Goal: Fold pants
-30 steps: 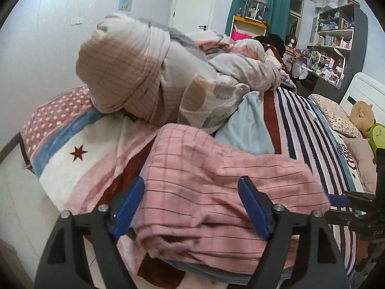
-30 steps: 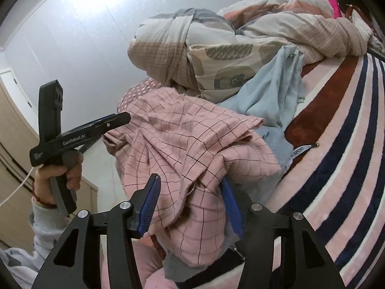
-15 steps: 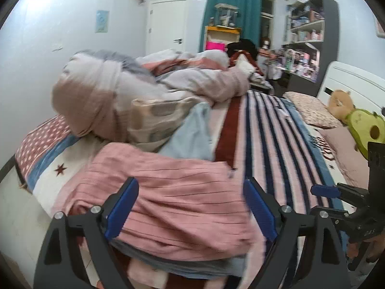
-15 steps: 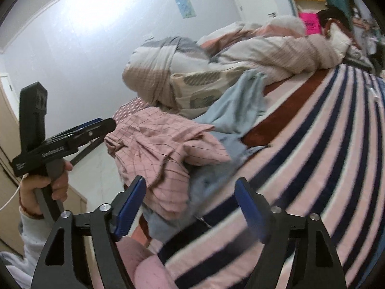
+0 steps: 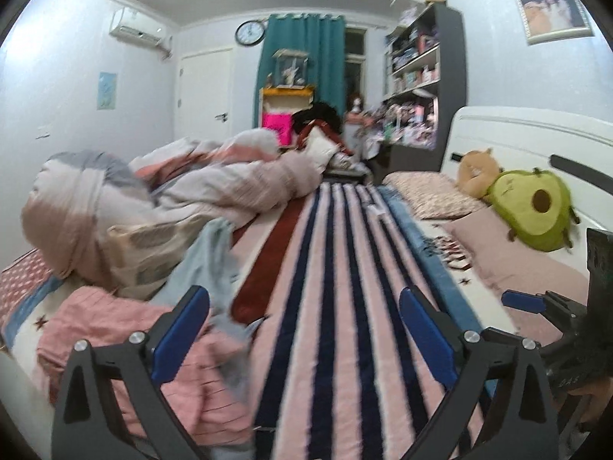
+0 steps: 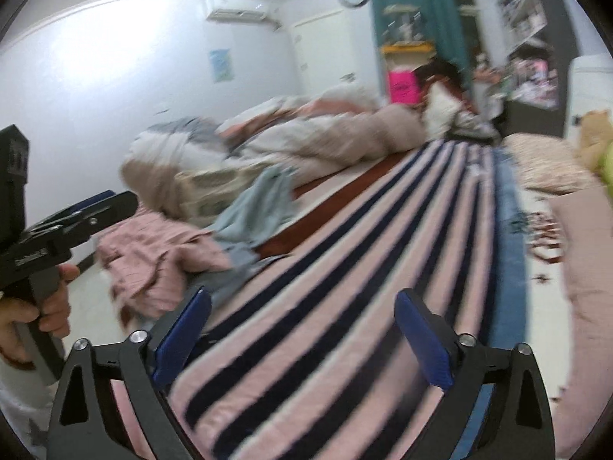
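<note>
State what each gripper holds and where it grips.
Nothing is held. The left gripper and right gripper are both opening, empty, over the striped blanket.

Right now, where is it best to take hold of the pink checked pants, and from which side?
Probably the bunched upper edge of the pink checked pants, coming from the striped blanket side: there the crumpled cloth stands up in folds. The light blue garment lies against the far side. No waistband shows.
</note>
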{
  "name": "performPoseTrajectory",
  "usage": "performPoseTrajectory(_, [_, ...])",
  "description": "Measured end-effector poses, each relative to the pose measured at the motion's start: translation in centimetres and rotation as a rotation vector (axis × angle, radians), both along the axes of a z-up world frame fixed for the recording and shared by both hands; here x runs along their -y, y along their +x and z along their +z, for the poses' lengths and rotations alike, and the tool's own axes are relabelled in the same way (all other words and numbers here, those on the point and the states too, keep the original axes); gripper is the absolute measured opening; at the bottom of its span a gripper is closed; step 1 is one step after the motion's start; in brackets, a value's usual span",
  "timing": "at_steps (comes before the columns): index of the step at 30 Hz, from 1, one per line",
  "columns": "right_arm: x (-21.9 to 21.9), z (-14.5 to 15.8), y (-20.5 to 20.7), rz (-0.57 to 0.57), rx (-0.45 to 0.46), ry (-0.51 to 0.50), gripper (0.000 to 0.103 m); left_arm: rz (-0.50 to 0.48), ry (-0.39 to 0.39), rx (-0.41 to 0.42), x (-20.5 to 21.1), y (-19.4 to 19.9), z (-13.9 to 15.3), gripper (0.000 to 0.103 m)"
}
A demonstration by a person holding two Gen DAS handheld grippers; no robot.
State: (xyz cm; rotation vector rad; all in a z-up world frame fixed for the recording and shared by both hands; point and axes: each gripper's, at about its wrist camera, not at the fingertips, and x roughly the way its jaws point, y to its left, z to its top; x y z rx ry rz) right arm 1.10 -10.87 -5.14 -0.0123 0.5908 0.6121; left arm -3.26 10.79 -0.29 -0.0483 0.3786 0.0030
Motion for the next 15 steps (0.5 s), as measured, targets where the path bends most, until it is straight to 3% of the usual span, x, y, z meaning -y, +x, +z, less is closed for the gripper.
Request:
performPoseTrajectory(5, [2.9, 0.9, -1.0, -0.144, 0.097, -0.041, 0.101, -0.043, 0.010, 0.021, 1.9, 0.5, 0.3, 0.098])
performPoseTrajectory(15, [5.4, 1.4, -2.1, -0.253, 0.133, -0.064, 0.101, -0.079, -0.002, 0.020, 2.7, 1.2, 0.1, 0.099])
